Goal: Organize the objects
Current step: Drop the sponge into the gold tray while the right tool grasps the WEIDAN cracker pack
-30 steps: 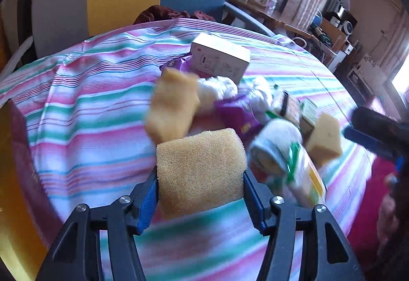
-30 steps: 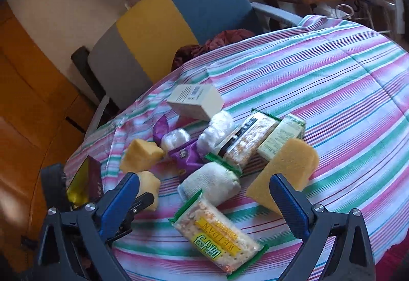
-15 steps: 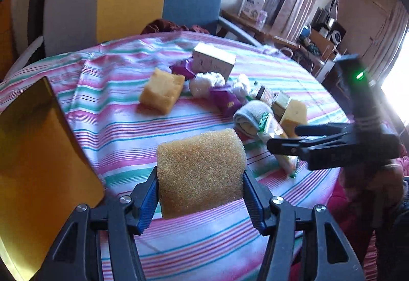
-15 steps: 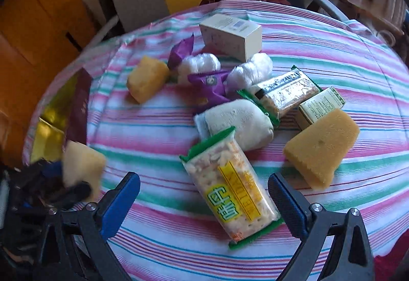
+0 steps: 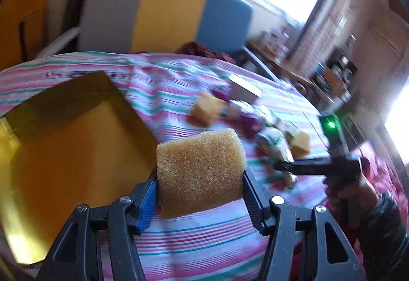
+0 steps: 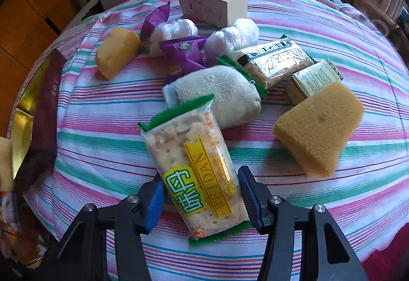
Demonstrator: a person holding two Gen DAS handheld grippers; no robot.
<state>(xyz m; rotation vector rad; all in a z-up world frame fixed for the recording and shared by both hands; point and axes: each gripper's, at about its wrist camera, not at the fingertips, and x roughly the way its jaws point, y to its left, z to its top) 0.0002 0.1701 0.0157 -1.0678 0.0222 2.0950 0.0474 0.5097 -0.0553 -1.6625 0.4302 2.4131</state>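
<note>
My left gripper (image 5: pixel 200 192) is shut on a yellow sponge (image 5: pixel 200 172) and holds it above the striped table beside a gold tray (image 5: pixel 64 153). My right gripper (image 6: pixel 202 194) has its fingers on both sides of a green-edged cracker packet (image 6: pixel 194 160) that lies on the cloth; the jaws look closed on it. A second sponge (image 6: pixel 319 125) lies at the right, a third one (image 6: pixel 116 52) at the left. The right gripper also shows in the left wrist view (image 5: pixel 281 165).
A rolled sock (image 6: pixel 219 94), another cracker packet (image 6: pixel 271 61), a small green box (image 6: pixel 314 78), a purple snack bag (image 6: pixel 181 55), two white wrapped bundles (image 6: pixel 231 35) and a white carton (image 6: pixel 212 3) crowd the table's middle. A chair (image 5: pixel 166 22) stands behind.
My left gripper swung left with the sponge, so the gold tray now fills its left side. My right gripper came down and narrowed around the cracker packet.
</note>
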